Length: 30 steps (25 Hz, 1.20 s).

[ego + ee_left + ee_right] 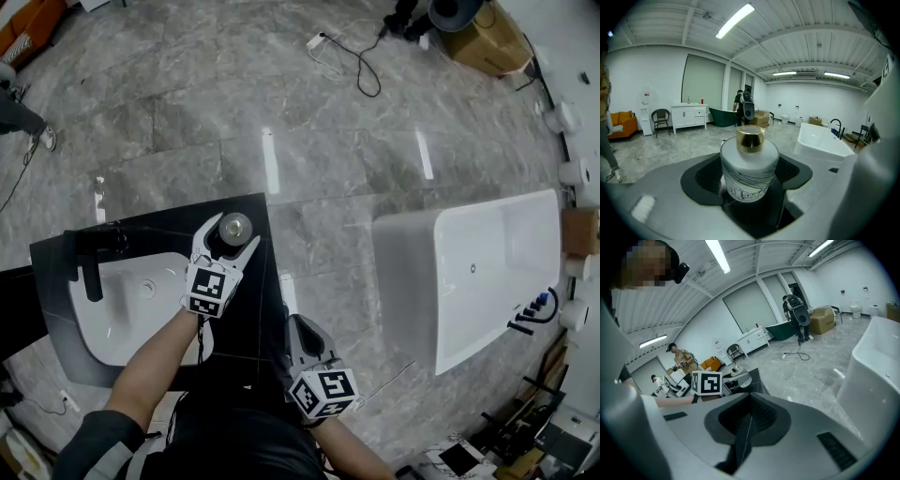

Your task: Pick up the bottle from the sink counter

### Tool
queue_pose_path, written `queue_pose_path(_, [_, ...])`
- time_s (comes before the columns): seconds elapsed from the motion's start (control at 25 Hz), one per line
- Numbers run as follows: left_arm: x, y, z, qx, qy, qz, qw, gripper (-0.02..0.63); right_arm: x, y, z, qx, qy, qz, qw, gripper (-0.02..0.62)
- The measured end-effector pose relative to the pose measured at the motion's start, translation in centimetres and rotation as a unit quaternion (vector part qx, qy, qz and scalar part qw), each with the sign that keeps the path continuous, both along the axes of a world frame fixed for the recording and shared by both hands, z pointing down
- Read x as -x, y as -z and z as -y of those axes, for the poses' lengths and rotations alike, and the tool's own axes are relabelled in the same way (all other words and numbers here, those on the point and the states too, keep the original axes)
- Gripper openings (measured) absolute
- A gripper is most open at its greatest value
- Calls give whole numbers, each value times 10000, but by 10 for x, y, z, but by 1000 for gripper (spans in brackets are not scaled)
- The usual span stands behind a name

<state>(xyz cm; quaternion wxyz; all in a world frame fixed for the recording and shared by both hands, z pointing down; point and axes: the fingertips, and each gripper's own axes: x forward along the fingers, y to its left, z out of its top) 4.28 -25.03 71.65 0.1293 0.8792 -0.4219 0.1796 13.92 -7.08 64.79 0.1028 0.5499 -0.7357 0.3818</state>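
One grasp: left gripper (230,236) clamped on bottle (234,225), centre-left of frame on sink counter (253,309); right gripper (300,326) pinched empty, lower centre. Risks slip on the smooth round wall if lifted askew.

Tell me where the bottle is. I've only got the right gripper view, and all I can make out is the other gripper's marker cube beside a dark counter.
Observer: The bottle stands between the left gripper's jaws, one jaw on each side of it.
Operator: Is it clamped?
Observer: I can't tell. The jaws sit close against its sides, but the left gripper view doesn't show whether they press it.
Operator: Where on the counter is it?
Observer: In the head view it's near the far edge of the black counter, to the right of the white basin.
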Motion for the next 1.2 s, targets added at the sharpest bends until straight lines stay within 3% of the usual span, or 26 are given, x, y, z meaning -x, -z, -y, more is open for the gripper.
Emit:
queue_pose_path(0.72, [13,39,-33,33,18,-69,10000,334,1,16,-18,-258,-150,79,9995,8])
queue_pose_path(1.2, [7,100,-84,-78,-179,-231,9995,334,-11,45,-29,-526,-246,45,9983,8])
